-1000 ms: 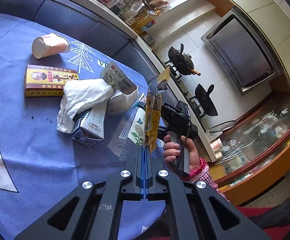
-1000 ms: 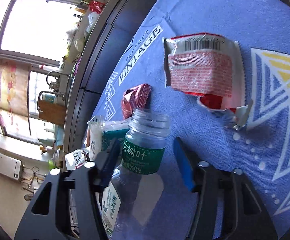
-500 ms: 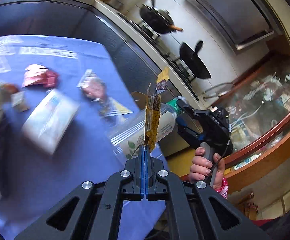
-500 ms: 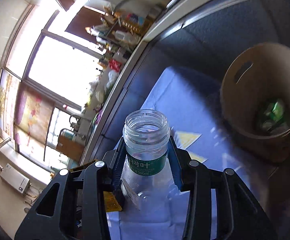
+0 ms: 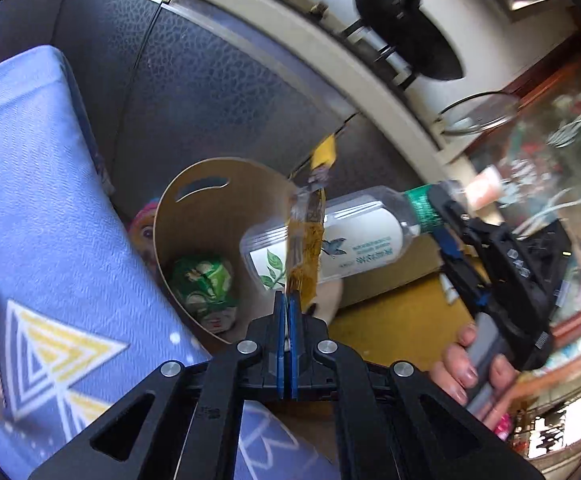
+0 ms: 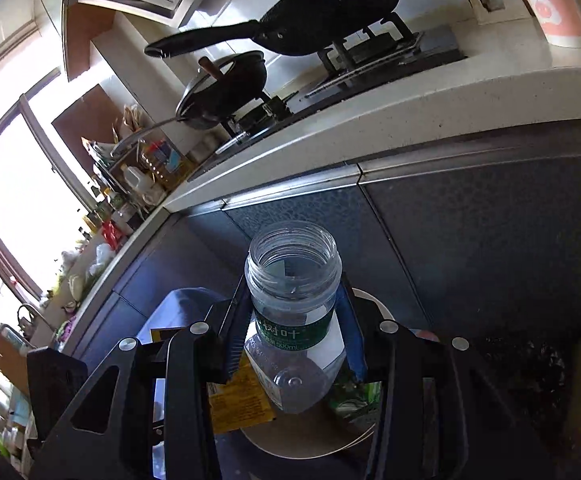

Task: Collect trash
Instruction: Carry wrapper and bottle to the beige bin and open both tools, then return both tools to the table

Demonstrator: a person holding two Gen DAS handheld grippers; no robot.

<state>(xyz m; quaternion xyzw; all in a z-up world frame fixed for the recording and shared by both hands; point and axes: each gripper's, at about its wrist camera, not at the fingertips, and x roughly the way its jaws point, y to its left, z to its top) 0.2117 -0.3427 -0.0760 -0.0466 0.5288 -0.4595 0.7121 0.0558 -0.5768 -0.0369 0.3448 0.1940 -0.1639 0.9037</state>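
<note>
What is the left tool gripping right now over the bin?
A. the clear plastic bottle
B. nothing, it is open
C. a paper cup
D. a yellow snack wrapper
D. The left tool is shut on a yellow snack wrapper that stands up from its fingers above the tan waste bin; the clear plastic bottle is in the right tool.

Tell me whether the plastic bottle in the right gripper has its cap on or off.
Off. The plastic bottle shows a bare threaded mouth you can see straight down into, and the right gripper is clamped around its neck.
</note>
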